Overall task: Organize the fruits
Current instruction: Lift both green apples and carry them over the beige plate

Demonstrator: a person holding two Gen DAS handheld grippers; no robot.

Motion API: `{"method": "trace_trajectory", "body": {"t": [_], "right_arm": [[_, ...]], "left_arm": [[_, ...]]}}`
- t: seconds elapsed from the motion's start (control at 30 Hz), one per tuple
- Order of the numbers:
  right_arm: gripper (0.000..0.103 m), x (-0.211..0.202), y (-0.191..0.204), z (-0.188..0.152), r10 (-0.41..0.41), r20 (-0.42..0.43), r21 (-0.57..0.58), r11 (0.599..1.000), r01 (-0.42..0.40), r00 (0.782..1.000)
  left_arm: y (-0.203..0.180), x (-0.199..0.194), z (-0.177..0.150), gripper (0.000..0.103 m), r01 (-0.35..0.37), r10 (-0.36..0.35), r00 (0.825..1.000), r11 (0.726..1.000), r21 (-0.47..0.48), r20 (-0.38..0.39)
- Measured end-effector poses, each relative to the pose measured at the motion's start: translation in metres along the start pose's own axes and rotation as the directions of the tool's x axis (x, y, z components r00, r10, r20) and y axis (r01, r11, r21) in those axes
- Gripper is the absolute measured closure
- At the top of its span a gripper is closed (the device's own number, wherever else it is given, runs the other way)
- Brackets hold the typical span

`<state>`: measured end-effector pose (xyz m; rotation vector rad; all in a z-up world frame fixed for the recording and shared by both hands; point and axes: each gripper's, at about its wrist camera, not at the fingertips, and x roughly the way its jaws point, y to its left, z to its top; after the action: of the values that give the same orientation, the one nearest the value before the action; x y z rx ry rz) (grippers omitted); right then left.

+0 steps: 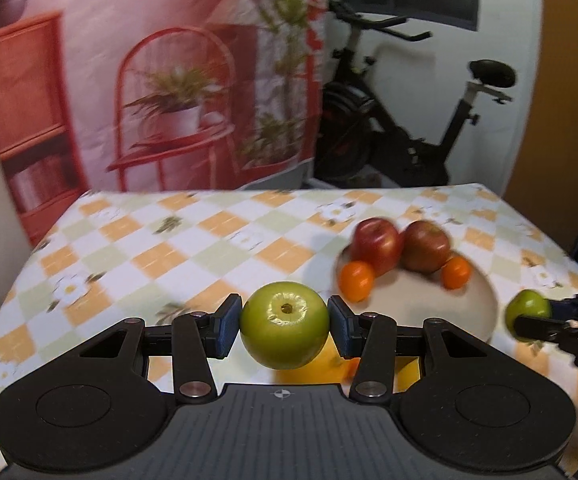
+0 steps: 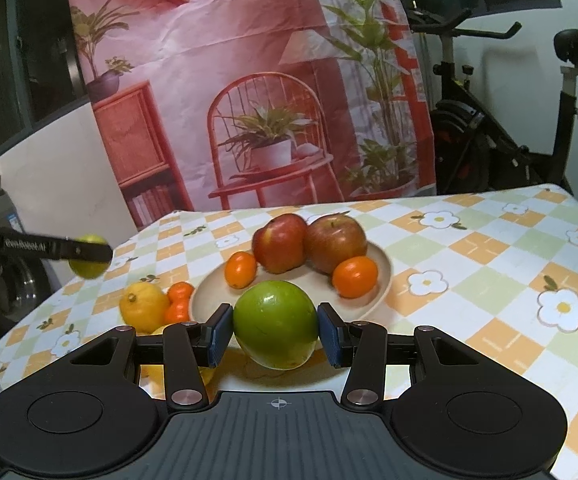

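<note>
Fruit fills both tools. The left tool grips a green apple between its blue pads, stem dimple facing the camera, held above the desk. Just under and behind that apple a patch of yellow and orange fruit shows, mostly hidden. Ahead and to the right of the left tool lies a plate holding two red apples at its far side and two oranges in front of them, one beside each apple. Far right of the left tool, the right tool shows side-on with its own green fruit.

The right tool clamps a second green apple between its pads, held just in front of the plate. On the plate beyond it sit the two red apples, touching each other, with an orange at left and another at right. Left of the right tool, on the checked cloth, a lemon lies touching two small oranges stacked beside the plate's rim. Farther left the left tool appears edge-on, closed on its green apple. Behind the desk hang a printed backdrop and, to the right, stands an exercise bike.
</note>
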<state>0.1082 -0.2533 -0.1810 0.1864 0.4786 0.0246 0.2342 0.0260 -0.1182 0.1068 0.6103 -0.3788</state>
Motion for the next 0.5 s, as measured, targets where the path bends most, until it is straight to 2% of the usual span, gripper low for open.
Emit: {"method": "trace_trajectory", "body": {"t": [0.27,0.5], "right_arm": [[0.061,0.024,-0.013,0.016,-0.034,-0.001,-0.071,0.997,0.033,0.999],[0.061,0.047,-0.02,0.02,-0.025,-0.028,-0.122,0.992,0.022,0.999]], "left_arm": [[-0.049,0.05,0.024,0.054,0.101,-0.097,0.995,0.988,0.115,-0.034],[-0.072,0.102,0.032,0.054,0.169,-0.154,0.979,0.979,0.117,-0.131]]}}
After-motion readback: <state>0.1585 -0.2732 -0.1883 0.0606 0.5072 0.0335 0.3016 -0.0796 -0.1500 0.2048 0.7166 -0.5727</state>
